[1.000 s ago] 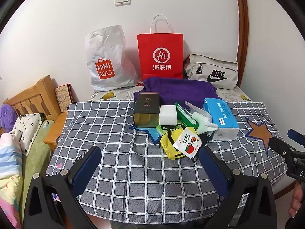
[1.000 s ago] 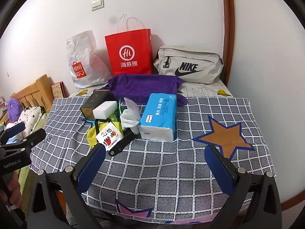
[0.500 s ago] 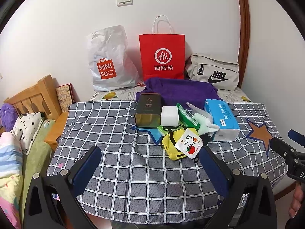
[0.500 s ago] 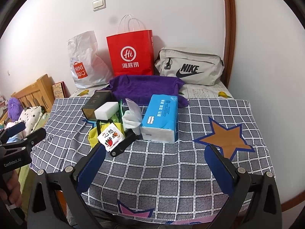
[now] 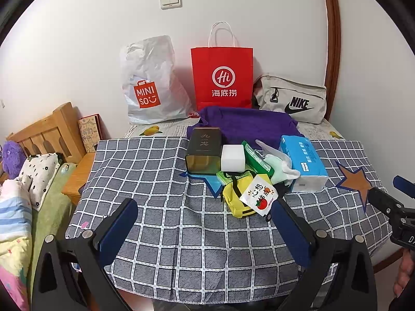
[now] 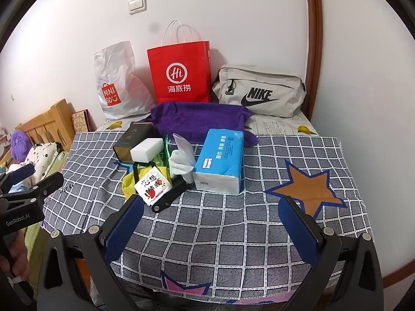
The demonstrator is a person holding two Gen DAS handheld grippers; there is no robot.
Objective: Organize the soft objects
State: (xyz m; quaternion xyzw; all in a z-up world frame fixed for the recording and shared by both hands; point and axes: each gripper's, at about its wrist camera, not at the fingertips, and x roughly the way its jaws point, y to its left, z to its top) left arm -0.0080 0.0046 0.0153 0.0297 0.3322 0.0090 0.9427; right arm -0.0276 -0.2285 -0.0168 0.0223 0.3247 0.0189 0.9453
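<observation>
A cluster of items lies mid-table on the checked cloth: a blue tissue pack, a white sponge block, a yellow pouch under a white snack sachet, a pale green cloth bundle and a dark tin. A purple towel lies behind them. My left gripper hangs open over the table's near edge, short of the cluster. My right gripper is open too, nearer the brown star.
Against the wall stand a white Miniso bag, a red paper bag and a grey Nike bag. A wooden headboard and bedding lie left of the table. A person's hand holds the left gripper's handle.
Both views have tilted or drifted very slightly; the items on the table have not moved and both grippers remain open.
</observation>
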